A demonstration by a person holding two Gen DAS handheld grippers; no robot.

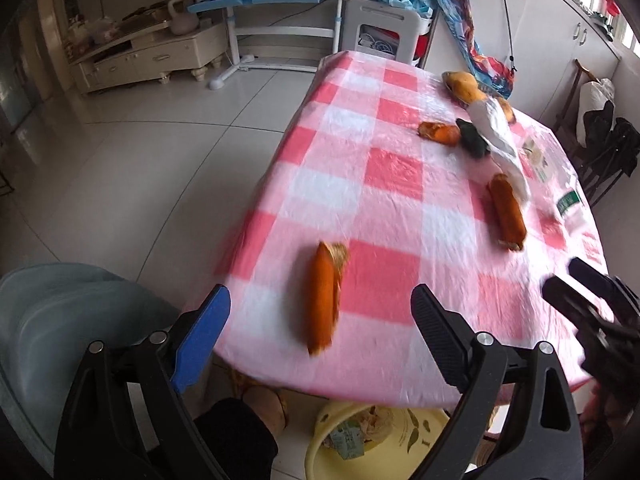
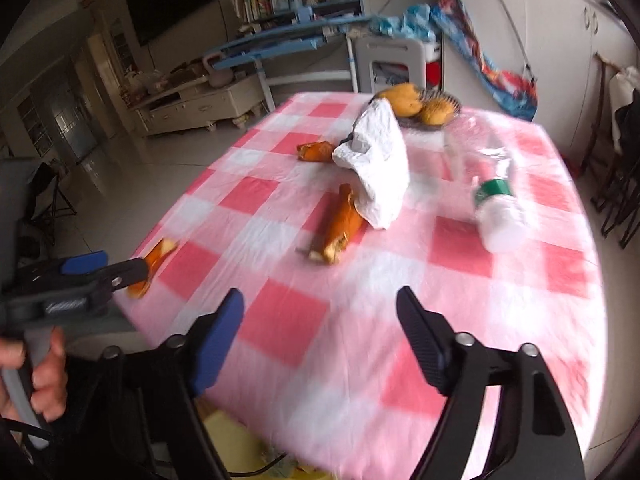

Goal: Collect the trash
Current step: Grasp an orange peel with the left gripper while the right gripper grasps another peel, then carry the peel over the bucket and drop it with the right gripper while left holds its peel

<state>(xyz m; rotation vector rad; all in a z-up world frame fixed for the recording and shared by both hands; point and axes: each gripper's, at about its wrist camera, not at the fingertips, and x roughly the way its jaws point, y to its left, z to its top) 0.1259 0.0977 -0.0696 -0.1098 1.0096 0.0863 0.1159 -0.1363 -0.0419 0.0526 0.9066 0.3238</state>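
Left wrist view shows the left gripper point(image 1: 320, 300), fingers apart and empty, over the near peel point(image 1: 325, 294); it should descend straight, then close gently.

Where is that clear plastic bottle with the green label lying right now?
In the right wrist view the plastic bottle lies on its side on the checked tablecloth, right of the crumpled white paper.

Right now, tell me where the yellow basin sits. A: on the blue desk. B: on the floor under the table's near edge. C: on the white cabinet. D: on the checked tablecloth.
B: the left wrist view shows the yellow basin on the floor tiles below the near edge of the table, with scraps inside.
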